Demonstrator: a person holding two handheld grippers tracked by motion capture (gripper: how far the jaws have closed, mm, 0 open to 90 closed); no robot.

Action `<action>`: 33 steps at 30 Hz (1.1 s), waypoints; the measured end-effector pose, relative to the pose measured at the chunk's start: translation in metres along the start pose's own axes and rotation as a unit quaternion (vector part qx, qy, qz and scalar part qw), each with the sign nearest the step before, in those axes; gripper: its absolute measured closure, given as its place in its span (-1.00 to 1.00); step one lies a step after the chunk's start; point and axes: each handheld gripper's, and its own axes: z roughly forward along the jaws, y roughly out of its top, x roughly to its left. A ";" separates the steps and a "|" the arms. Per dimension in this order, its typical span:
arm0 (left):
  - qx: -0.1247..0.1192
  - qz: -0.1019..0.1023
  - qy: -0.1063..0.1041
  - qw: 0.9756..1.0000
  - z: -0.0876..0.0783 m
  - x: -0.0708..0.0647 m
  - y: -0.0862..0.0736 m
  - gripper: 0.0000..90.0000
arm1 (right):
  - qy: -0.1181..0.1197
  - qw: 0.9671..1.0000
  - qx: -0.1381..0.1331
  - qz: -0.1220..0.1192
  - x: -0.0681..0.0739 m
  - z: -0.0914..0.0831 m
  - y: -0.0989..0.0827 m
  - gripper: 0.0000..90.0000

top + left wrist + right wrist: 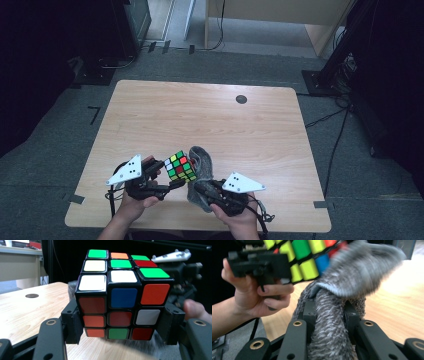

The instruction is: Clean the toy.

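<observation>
Clearly my left gripper [170, 186] was clamped on the scrambled multicoloured plastic puzzle cube [180, 166], lifted off the pale wooden table [210, 120] at lower centre of the high view — steadied for wiping. My right gripper [199, 189] pinched the grey fuzzy cloth [352, 272] — its free end draped against the cube's side.

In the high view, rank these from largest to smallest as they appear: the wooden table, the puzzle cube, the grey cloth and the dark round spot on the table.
1. Wooden table
2. Grey cloth and puzzle cube: they look much alike, and the cloth is partly hidden, so no ranking between them
3. Dark round spot
</observation>
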 end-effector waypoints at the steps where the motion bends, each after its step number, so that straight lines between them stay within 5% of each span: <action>1: 0.001 0.001 0.000 1.000 0.002 -0.001 0.000 -0.24 | 0.011 1.000 0.005 0.001 0.002 0.004 -0.002 0.60; 4: 0.013 0.015 0.004 1.000 0.007 -0.006 -0.002 -0.24 | 0.026 0.999 0.024 -0.027 0.017 0.016 -0.007 0.60; 8: 0.010 0.011 0.008 1.000 0.005 -0.004 -0.001 -0.24 | 0.029 0.996 0.047 -0.064 0.025 0.023 -0.011 0.59; 11: 0.011 0.015 0.019 1.000 0.001 -0.001 -0.001 -0.24 | 0.007 0.998 0.032 -0.046 0.016 0.015 -0.007 0.60; 14: 0.006 0.009 0.018 1.000 0.000 0.000 0.000 -0.24 | -0.023 1.000 -0.007 -0.002 0.003 0.001 -0.003 0.60; 16: 0.008 0.009 0.015 1.000 0.002 -0.001 -0.001 -0.24 | -0.024 0.999 -0.019 0.013 0.000 -0.001 -0.004 0.60; 22: 0.018 0.014 0.013 1.000 0.006 -0.003 -0.002 -0.24 | 0.027 0.999 0.027 -0.030 0.020 0.018 -0.010 0.59; 25: 0.012 0.013 0.017 1.000 0.003 -0.002 -0.001 -0.24 | 0.004 0.999 0.025 -0.039 0.019 0.014 -0.007 0.59; 29: 0.010 0.010 0.015 1.000 0.000 0.001 -0.001 -0.24 | -0.051 0.998 -0.027 0.010 -0.001 -0.004 -0.003 0.60; 33: 0.008 0.006 0.004 1.000 0.002 0.000 -0.002 -0.24 | -0.041 0.999 -0.026 0.002 0.001 -0.002 -0.004 0.59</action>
